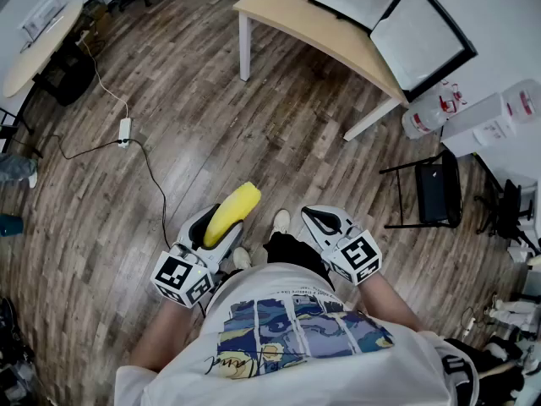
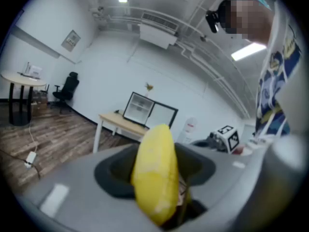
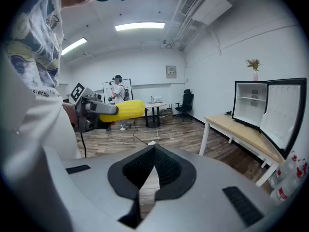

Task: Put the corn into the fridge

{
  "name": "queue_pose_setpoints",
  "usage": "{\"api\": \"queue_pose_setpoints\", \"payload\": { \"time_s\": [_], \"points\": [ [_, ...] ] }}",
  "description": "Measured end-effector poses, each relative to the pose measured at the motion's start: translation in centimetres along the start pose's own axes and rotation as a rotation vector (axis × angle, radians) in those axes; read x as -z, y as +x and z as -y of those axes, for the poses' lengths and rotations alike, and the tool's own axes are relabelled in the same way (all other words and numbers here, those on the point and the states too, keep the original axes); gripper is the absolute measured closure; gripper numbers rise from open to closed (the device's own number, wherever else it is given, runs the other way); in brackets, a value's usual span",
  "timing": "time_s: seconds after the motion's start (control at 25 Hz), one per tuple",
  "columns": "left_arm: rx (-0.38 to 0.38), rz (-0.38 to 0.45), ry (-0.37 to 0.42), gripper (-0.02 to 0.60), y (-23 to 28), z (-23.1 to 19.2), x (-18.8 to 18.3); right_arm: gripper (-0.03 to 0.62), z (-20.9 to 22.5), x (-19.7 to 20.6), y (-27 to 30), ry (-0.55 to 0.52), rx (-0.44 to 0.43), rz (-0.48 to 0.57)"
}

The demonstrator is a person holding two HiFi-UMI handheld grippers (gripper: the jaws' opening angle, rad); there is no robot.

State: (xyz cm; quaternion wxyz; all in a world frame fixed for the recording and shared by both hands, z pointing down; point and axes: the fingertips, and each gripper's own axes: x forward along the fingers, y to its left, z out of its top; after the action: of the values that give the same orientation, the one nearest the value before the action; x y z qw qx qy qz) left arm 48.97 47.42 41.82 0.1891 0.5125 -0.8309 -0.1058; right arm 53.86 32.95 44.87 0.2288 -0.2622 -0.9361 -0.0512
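A yellow ear of corn sticks out forward from my left gripper, whose jaws are shut on its back end. In the left gripper view the corn fills the gap between the grey jaws. My right gripper is held beside it at waist height, shut with nothing in it; its black pads meet at the tip. The small fridge stands on a light wooden table ahead, its door swung open. The right gripper view shows the fridge and its bare shelves at the right, and the corn at the left.
Wooden floor lies between me and the table. A power strip with a black cable lies on the floor to the left. A black folding chair and water bottles stand to the right. A round table is at far left.
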Motion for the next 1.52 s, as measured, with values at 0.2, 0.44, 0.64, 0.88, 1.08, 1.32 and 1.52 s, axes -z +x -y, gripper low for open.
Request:
{"api": "queue_pose_setpoints", "payload": {
  "time_s": [0.2,0.44,0.64,0.88,1.08,1.32,1.52],
  "points": [
    [-0.022,-0.007,-0.001,0.336,2.0,0.3,-0.2,0.584,1.0,-1.3,-0.6,0.003,0.003,0.023],
    [0.008,0.01,0.027,0.336,8.7,0.2,-3.2,0.585,7.4,-1.8,0.2,0.015,0.028,0.053],
    [0.029,0.011,0.066,0.336,15.9,-0.6,-6.8,0.583,15.2,-2.5,0.9,0.019,0.063,0.086],
    [0.027,0.014,0.07,0.336,23.7,-1.5,-9.8,0.482,23.0,-2.4,1.1,0.079,0.087,0.13],
    [0.027,0.007,0.035,0.336,28.3,-3.8,-11.9,0.489,27.2,-2.7,2.6,0.123,0.099,0.123],
    [0.031,0.01,0.051,0.336,33.4,-11.2,-14.3,0.549,32.0,-3.9,7.4,0.147,0.142,0.1],
    [0.112,0.003,0.055,0.336,39.7,-17.9,-17.6,0.56,37.1,-6.1,11.9,0.206,0.257,0.07]
  ]
}}
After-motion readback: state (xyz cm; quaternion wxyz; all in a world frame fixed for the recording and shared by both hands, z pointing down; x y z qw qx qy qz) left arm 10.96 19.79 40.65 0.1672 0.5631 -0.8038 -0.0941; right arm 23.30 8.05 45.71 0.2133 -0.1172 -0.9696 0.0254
